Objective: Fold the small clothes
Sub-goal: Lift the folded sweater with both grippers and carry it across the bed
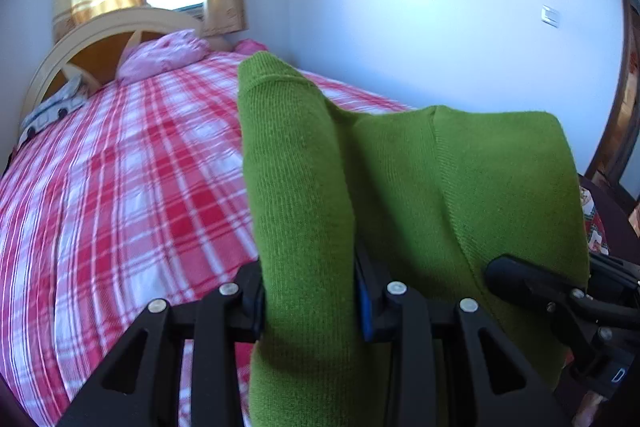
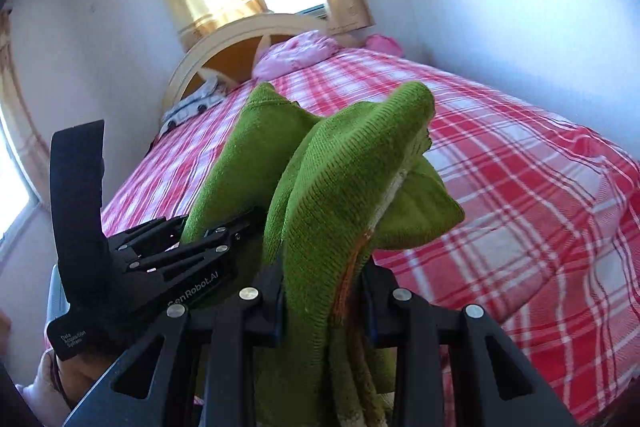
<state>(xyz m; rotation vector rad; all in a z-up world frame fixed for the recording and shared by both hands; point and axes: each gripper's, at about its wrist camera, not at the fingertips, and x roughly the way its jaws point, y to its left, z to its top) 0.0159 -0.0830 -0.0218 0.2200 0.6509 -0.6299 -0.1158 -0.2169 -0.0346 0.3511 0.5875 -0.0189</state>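
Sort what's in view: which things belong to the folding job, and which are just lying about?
Job: green knit garment, left gripper, right gripper, both clamped on it above the plaid bedspread.

Lying about: pink pillow, car-print cloth by the headboard.

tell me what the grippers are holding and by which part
Both the left gripper and right gripper clamp bunched folds of one green knit garment.

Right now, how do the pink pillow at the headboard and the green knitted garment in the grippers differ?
The pink pillow lies on the checked bed; the green knitted garment hangs lifted above it. The pillow is untouched; the garment is clamped by the left gripper and right gripper. Both are soft fabric.
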